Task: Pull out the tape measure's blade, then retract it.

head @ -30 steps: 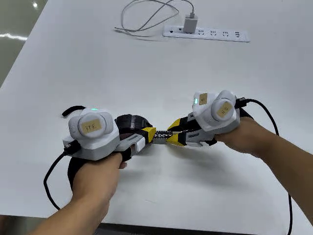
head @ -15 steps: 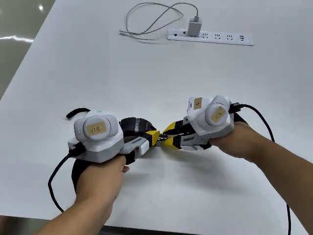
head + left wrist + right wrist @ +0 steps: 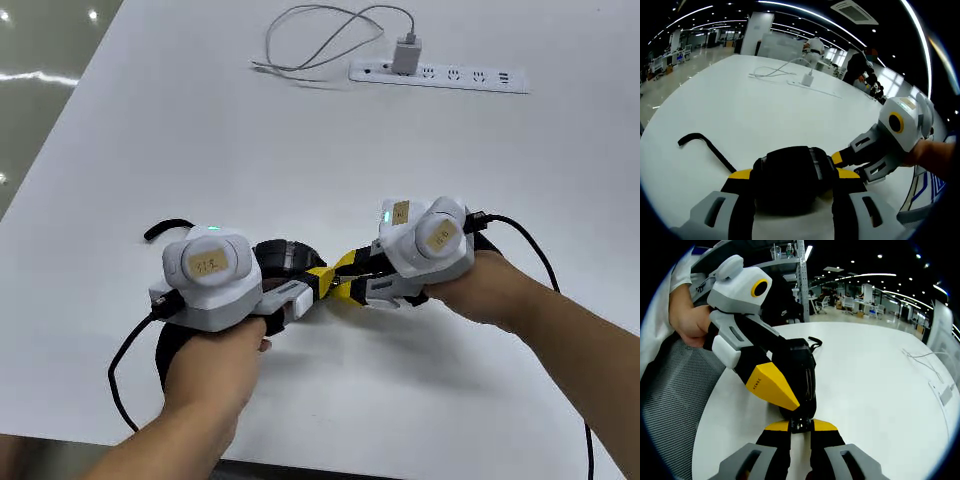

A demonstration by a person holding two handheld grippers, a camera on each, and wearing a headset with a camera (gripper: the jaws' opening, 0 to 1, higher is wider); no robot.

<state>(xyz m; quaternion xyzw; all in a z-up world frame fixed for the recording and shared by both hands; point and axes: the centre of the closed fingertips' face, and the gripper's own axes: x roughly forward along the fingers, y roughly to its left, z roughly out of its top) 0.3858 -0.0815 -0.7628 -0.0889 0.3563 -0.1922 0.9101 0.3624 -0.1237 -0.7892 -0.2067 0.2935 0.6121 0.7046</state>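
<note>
The tape measure (image 3: 801, 370), one black case, lies on the white bench (image 3: 200, 130) towards its near side, between the two grippers. The left gripper (image 3: 793, 174) has its two yellow-tipped fingers (image 3: 740, 174) clamped on either side of the case. The right gripper (image 3: 801, 430) meets it head-on, and its fingers (image 3: 777, 426) are clenched on the blade end (image 3: 801, 423) right at the mouth of the case. Hardly any blade shows between the case and those fingers. One black wrist strap (image 3: 705, 145) trails from the case and lies flat on the bench on the left gripper's side.

Edges: in the head view the near edge of the bench runs just under the person's forearms. The left edge slants away up the view, with grey floor (image 3: 40, 120) beyond it. To the right the bench surface carries on out of view.

Open room: a broad bare stretch of bench lies ahead of the grippers as far as the far side. There sit one white power strip (image 3: 440, 75), one charger (image 3: 407, 52) plugged into it, and one white cable (image 3: 310, 35) looped beside it, all well apart from the tape measure.
</note>
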